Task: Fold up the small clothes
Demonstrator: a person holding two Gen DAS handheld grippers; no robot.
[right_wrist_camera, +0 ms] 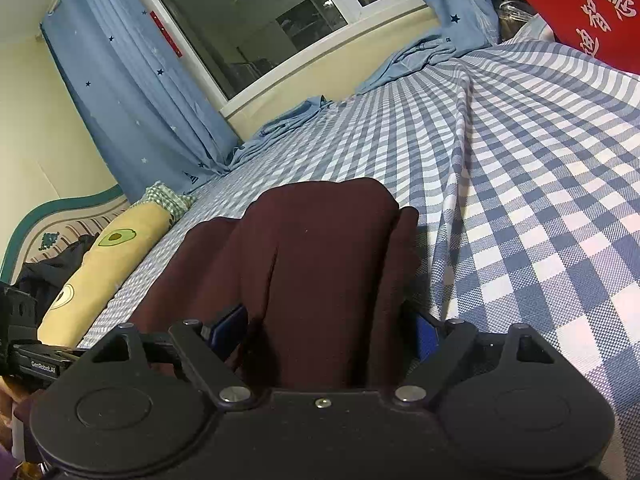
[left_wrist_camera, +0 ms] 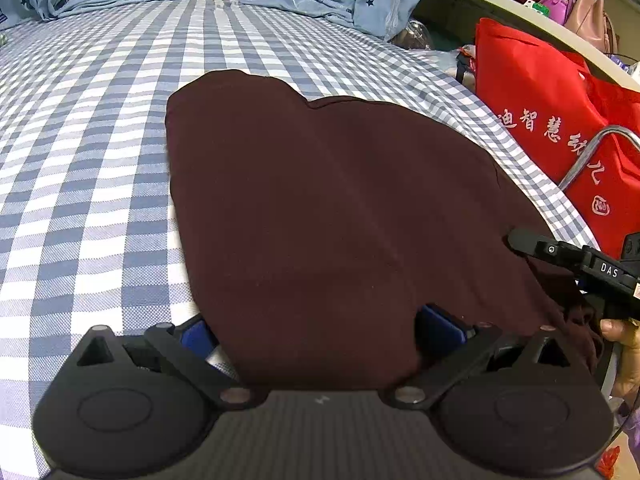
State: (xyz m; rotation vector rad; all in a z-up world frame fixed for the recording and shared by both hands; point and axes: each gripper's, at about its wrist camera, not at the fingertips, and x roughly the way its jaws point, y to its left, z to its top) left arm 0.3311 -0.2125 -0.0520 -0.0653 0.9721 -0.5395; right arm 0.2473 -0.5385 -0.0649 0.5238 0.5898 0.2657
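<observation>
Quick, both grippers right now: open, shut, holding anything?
Left gripper: jaws apart around the maroon garment's near edge; a real grip cannot be told.
Right gripper: same, jaws apart with bunched maroon cloth between them.

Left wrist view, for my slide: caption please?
Left tongs hold maroon garment over checked bedsheet.

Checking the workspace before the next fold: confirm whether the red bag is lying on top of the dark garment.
No, the red bag stands beside the bed, apart from the maroon garment on the checked sheet.
</observation>
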